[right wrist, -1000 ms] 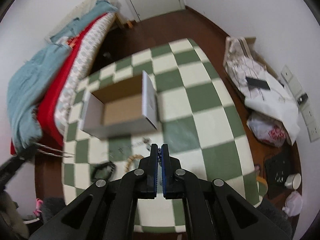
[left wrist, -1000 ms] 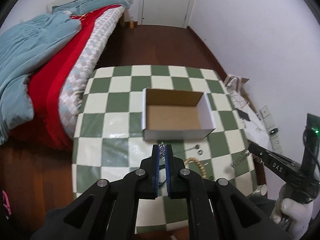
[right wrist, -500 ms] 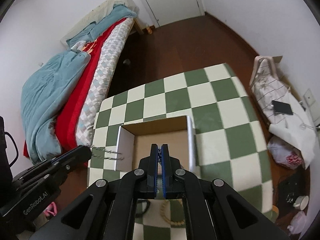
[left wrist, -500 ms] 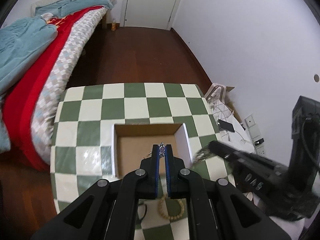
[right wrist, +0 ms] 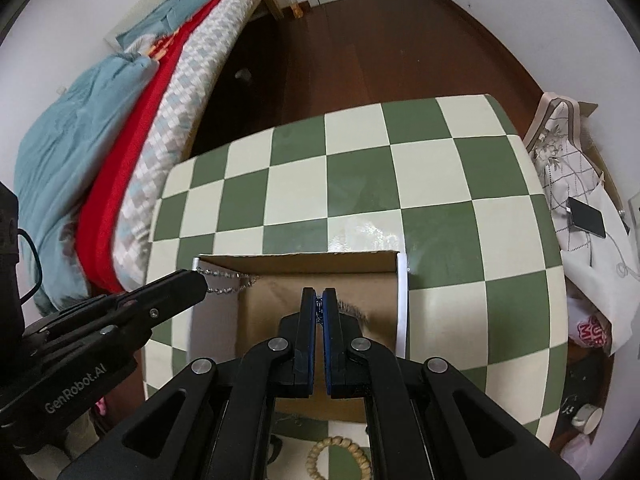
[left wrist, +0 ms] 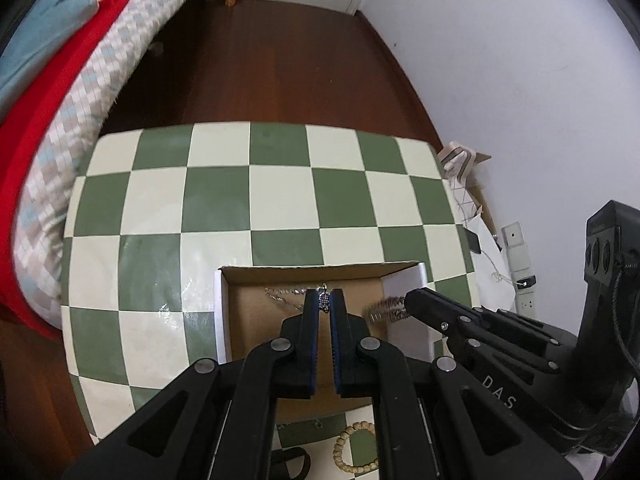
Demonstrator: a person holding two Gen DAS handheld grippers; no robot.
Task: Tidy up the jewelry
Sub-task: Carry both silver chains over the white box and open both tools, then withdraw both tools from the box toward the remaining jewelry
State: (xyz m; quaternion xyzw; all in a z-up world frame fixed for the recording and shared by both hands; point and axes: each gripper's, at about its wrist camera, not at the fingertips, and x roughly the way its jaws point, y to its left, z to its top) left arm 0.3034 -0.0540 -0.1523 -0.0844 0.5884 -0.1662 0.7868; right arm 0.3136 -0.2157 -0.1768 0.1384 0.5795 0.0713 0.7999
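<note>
An open cardboard box (left wrist: 320,267) (right wrist: 300,258) with white outer walls stands on the checkered table. My left gripper (left wrist: 324,298) (right wrist: 196,286) is shut on a silver bead chain (left wrist: 286,294) (right wrist: 226,280), which hangs over the box's left part. My right gripper (right wrist: 319,298) (left wrist: 414,302) is shut on a brownish chain (right wrist: 354,309) (left wrist: 382,308), held over the box's right part. Both sets of tips hover just above the box's brown floor. A wooden bead bracelet (left wrist: 356,446) (right wrist: 338,458) lies on the table in front of the box.
The green and cream checkered table (left wrist: 248,204) (right wrist: 360,184) stretches beyond the box. A bed with red and teal covers (right wrist: 100,140) flanks its left side. Bags and a phone (right wrist: 586,218) lie on the floor at the right. A dark item (left wrist: 288,464) sits beside the bracelet.
Both grippers have travelled forward from the table's near edge to above the box, each still carrying its chain. The bracelet now lies behind the tips.
</note>
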